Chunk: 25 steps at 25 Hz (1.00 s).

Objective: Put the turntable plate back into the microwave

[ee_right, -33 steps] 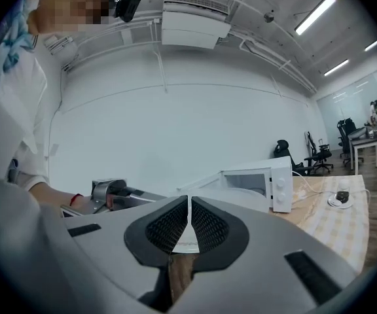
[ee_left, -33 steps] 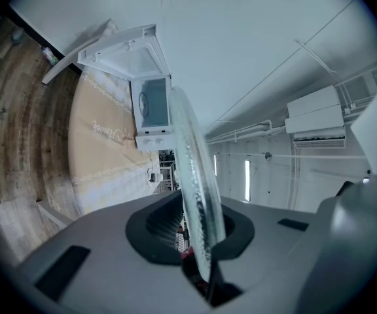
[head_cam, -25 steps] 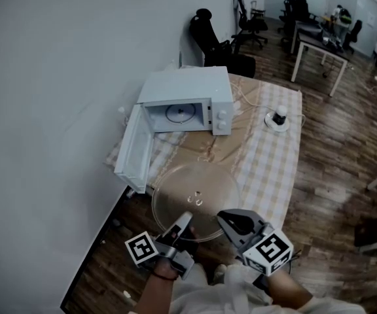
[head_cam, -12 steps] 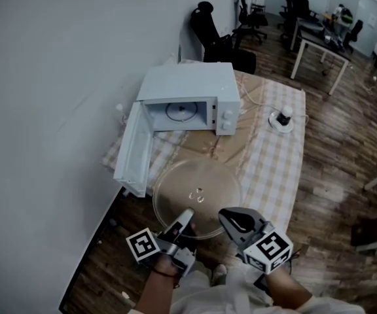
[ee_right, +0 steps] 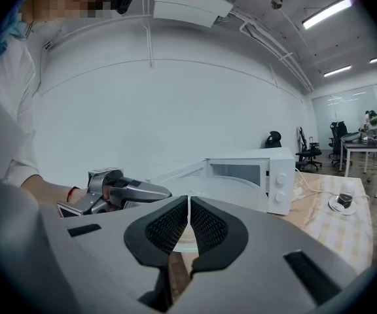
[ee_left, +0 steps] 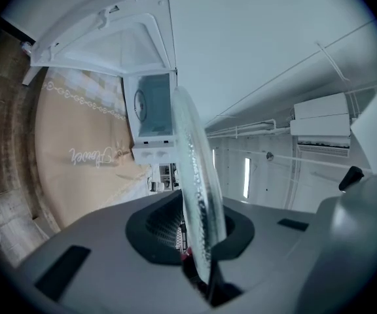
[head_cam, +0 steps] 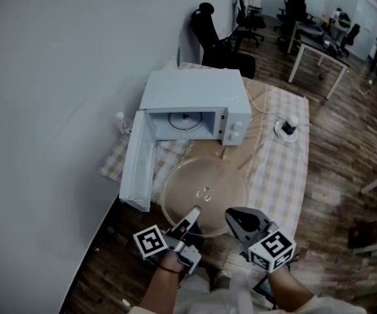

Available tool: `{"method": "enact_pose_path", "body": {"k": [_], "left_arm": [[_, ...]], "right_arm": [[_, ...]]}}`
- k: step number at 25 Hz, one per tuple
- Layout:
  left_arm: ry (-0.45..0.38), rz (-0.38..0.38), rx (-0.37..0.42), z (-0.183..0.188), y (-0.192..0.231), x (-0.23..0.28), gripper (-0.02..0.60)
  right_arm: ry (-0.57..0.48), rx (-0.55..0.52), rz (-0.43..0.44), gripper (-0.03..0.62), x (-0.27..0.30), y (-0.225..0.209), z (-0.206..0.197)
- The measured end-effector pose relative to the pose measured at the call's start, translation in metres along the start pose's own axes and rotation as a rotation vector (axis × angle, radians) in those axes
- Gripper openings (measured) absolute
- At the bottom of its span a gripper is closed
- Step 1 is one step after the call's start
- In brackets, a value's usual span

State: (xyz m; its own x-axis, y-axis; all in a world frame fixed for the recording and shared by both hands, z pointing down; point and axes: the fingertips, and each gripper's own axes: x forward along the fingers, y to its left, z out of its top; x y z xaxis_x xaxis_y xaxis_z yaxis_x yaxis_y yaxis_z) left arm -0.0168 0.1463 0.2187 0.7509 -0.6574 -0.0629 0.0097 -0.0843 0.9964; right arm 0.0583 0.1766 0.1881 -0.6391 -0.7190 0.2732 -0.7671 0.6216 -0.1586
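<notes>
- With the fingers of our left gripper (head_cam: 194,213) we pinch the glass plate (head_cam: 205,188) by its near rim, facing the open microwave (head_cam: 195,91).
- The fingers of our right gripper (head_cam: 233,216) sit pressed together, empty.

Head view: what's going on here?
A person holds a gripper in each hand. The left gripper is clamped on the near rim of the glass plate, held out flat in front of the microwave. The microwave door is wide open, and the plate isn't inside yet. The right gripper sits beside the plate with its jaws together on nothing.
</notes>
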Motion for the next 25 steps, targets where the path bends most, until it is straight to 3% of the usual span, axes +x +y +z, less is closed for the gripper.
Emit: {"method": "enact_pose_path", "body": {"k": [15, 25], "left_arm": [[0.041, -0.022, -0.006, 0.07, 0.033, 0.045, 0.029], [0.005, -0.024, -0.022, 0.113, 0.085, 0.086, 0.028]], "right_arm": [[0.033, 0.008, -0.106, 0.034, 0.079, -0.046, -0.007], [0.011, 0.017, -0.088, 0.034, 0.136, -0.098, -0.029]]}}
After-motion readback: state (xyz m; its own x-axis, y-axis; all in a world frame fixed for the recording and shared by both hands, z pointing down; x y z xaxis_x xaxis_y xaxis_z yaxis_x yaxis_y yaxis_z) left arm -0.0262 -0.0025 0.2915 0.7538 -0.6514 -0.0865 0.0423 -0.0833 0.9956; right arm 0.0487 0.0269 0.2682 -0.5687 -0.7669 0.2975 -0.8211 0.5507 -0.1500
